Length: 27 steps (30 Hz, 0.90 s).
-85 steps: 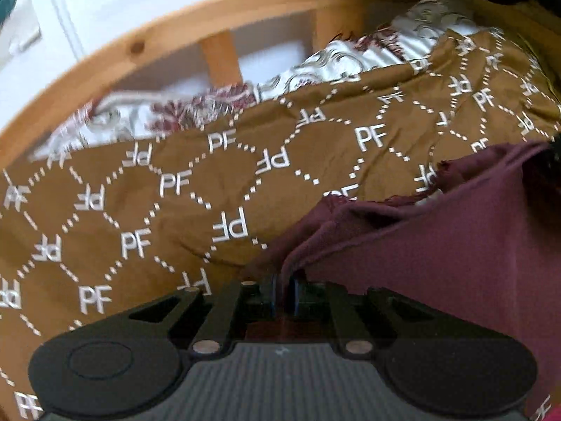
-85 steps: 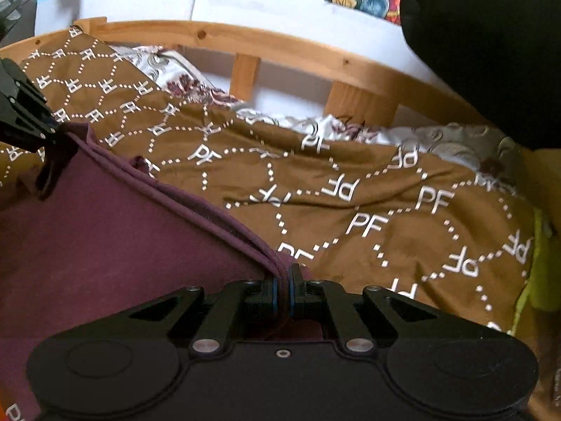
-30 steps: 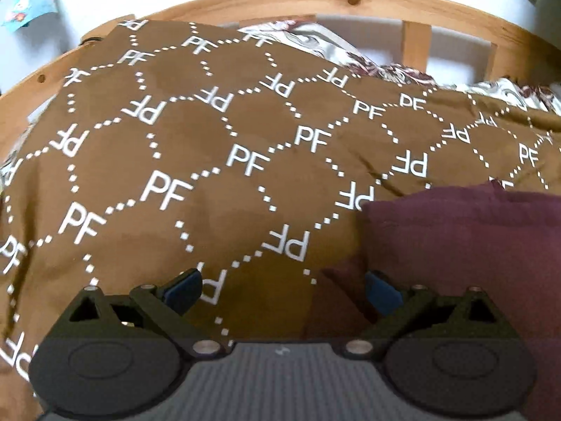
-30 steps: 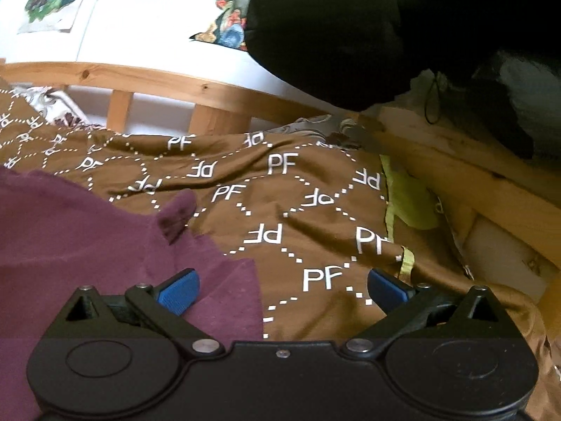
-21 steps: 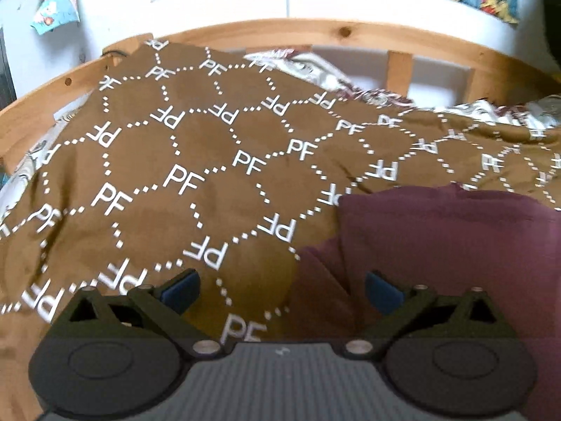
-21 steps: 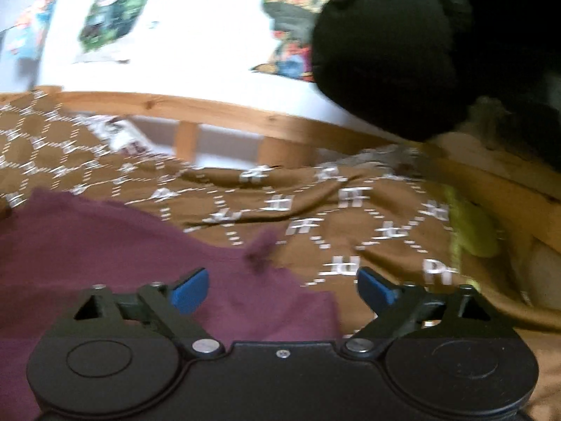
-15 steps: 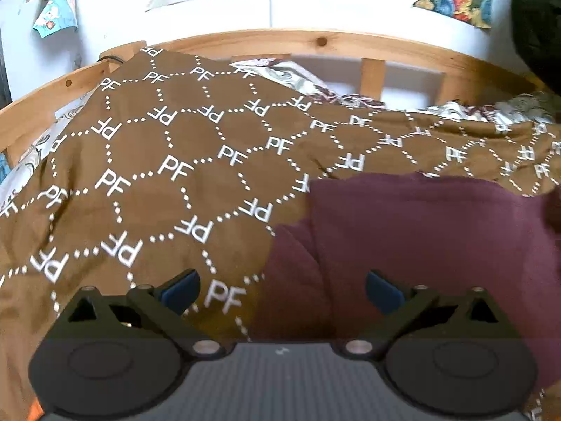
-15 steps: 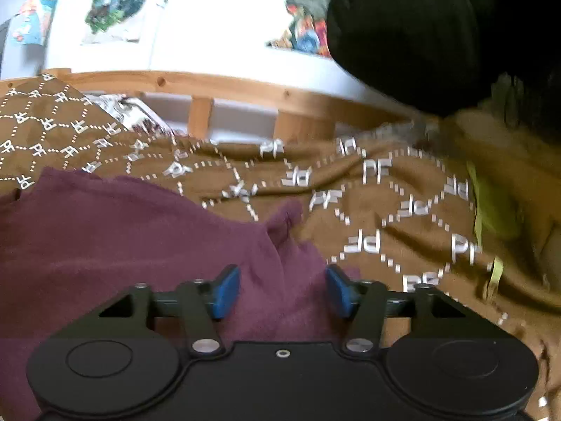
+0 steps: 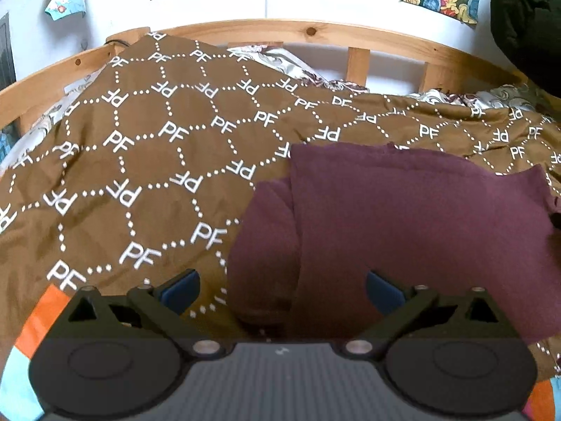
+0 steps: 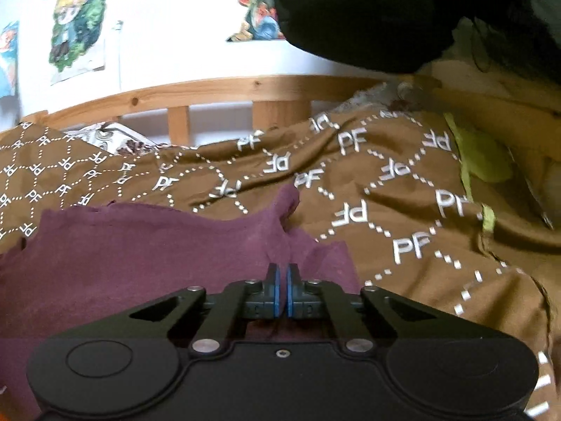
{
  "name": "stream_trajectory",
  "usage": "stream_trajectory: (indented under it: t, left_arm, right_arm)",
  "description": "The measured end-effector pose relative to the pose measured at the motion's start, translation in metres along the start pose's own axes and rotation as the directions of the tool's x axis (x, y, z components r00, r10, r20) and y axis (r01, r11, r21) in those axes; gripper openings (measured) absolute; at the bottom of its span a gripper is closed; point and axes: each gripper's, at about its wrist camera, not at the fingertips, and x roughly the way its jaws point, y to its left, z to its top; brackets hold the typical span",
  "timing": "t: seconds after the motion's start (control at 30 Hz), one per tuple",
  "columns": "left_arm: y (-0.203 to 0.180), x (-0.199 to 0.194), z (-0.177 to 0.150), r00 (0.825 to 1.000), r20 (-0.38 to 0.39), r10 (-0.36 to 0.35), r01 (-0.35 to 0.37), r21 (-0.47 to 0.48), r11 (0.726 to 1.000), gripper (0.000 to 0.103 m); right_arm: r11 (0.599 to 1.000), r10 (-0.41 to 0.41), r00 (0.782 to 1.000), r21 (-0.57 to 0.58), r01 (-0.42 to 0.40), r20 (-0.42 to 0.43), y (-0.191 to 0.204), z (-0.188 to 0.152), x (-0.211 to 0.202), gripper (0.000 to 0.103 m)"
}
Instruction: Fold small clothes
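Note:
A maroon garment (image 9: 403, 224) lies folded on a brown blanket (image 9: 147, 161) printed with white PF letters. My left gripper (image 9: 282, 287) is open and empty, its blue pads spread over the garment's near left edge. In the right wrist view the garment (image 10: 140, 256) lies at lower left with a raised pinch of cloth. My right gripper (image 10: 281, 282) is shut on that ridge of the maroon garment near its right edge.
A wooden bed rail (image 9: 315, 31) runs along the back below a white wall with posters. A patterned white sheet (image 9: 277, 59) shows under the blanket. A black bulky thing (image 10: 368, 10) hangs at upper right. A yellow-green cloth (image 10: 484, 158) lies by the right rail.
Both grippers let go of the garment and it came to lie on the blanket. My right gripper has since closed onto the garment's right part. My left gripper stays open.

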Motion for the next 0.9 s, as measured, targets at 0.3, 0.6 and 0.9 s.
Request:
stream_trajectory:
  t: [0.3, 0.6, 0.9]
  left_arm:
    - [0.006, 0.003, -0.012, 0.995, -0.097, -0.023, 0.016, -0.074, 0.997, 0.102]
    - [0.016, 0.007, -0.021, 0.984, -0.163, -0.066, 0.042, -0.151, 0.988, 0.102]
    - [0.018, 0.006, -0.025, 0.982, -0.187, -0.042, 0.013, -0.153, 0.988, 0.102]
  right_arm:
    - [0.996, -0.079, 0.997, -0.047, 0.079, 0.001, 0.007, -0.004, -0.005, 0.042]
    - [0.978, -0.103, 0.991, -0.171, 0.116, 0.08, 0.03, -0.008, -0.03, 0.099]
    - [0.975, -0.018, 0.995, -0.219, 0.039, 0.099, 0.078, -0.017, -0.046, 0.102]
